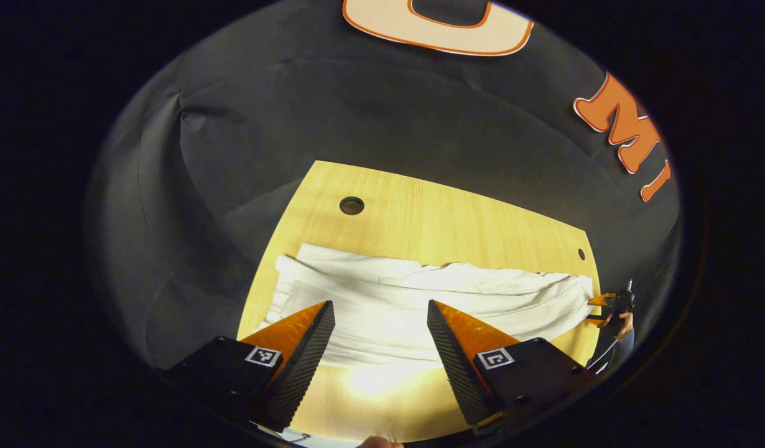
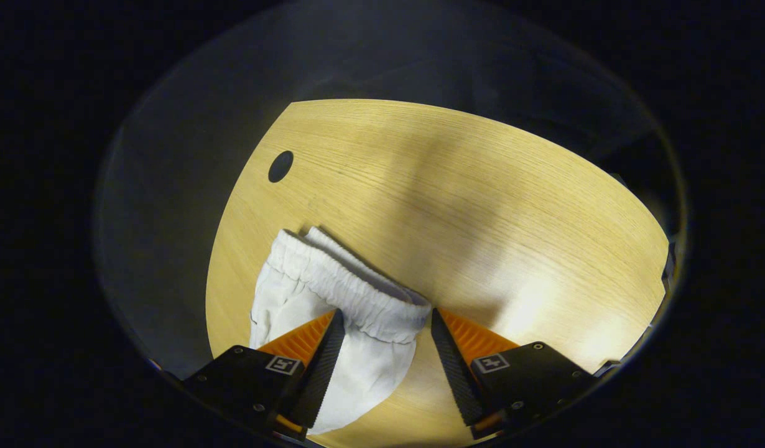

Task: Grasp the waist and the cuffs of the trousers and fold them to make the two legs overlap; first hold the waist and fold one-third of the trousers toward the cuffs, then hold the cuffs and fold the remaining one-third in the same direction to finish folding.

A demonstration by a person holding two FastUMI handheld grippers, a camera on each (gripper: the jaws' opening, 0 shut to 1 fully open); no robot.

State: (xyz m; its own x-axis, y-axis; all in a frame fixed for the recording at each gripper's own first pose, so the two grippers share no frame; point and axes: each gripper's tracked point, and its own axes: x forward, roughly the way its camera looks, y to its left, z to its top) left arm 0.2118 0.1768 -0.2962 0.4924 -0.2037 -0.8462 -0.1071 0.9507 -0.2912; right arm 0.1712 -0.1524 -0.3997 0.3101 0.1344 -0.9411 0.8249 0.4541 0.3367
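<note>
Both fingers of the left gripper [image 1: 380,323] stand wide apart in the left gripper view, clamping nothing, and between and beyond them we see the one pair of white trousers [image 1: 420,305] stretched sideways across the wooden table [image 1: 432,218], lying flat with soft wrinkles and not touching either finger. At the far right end of the cloth we make out the other gripper, the right gripper [image 1: 597,309], small and near the table's edge, right beside the trousers' end; whether it touches the cloth there is too small to tell. In the right gripper view its own two fingers are spread as well — the gathered elastic waistband [image 2: 351,292] lies in the gap between them, its near edge just at the fingertips, with the cloth draping toward the inner face of one finger [image 2: 323,367], though we cannot say it presses. We count one pair of trousers, two grippers, one table, and two dark round holes [image 1: 351,205] in the tabletop — one large, one small.
</note>
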